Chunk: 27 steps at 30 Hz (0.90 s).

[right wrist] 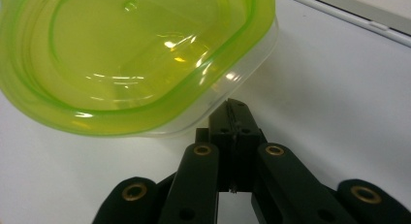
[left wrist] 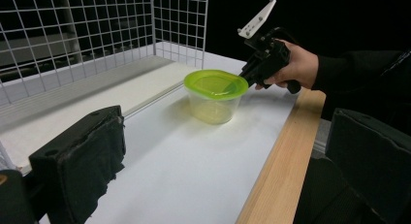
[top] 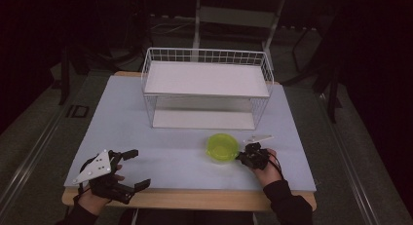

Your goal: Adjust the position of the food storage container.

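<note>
In the high view, the lime-green lidded clear plastic tub is seen on the white table before the white wire shelf rack, with the right gripper at its rim. In the left gripper view, the left gripper is held wide open and idle. In the right gripper view, the jaws are pressed together on nothing; the tub should be nudged squarely, low on its wall, lest it tip.

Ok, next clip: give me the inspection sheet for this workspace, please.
Surface: pale mat on a wooden table.
Job's things: green-lidded tub upright on the mat, lid on, in front of the wire rack.
Clutter: nothing seen.
Grippers: right tongs shut, tips at the tub's rim, whether they pinch it I cannot tell; left tongs open, holding nothing, near the table's front edge.
Cables: one trails from the right tongs over the hand.
Surroundings: dark room, grey floor, a frame behind the table.
</note>
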{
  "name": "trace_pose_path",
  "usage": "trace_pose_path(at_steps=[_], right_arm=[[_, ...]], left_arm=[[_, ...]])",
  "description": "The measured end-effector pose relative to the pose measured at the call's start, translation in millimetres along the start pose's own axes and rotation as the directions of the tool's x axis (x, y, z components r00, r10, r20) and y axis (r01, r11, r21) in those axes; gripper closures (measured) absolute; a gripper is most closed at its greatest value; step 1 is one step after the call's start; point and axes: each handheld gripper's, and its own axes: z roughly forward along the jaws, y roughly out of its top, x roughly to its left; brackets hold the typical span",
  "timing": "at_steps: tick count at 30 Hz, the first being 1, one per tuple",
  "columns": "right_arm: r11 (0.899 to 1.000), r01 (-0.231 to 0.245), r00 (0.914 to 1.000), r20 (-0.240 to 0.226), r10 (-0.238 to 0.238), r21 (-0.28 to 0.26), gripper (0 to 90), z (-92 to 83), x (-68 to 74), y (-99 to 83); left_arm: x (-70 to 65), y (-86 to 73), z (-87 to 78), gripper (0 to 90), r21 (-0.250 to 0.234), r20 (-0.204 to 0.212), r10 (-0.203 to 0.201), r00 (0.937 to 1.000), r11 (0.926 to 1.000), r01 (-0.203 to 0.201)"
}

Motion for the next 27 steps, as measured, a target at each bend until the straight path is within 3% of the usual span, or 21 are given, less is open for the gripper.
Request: trace_pose_path(at_steps=[27], right_arm=[[0.998, 0.059, 0.9963, -0.062, -0.059, 0.001, 90.0, 21.4, 31.6, 16.8]], left_arm=[[-0.7, -0.3, 0.7, 1.8, 0.010, 0.005, 0.005, 1.0000, 0.9999, -0.005]])
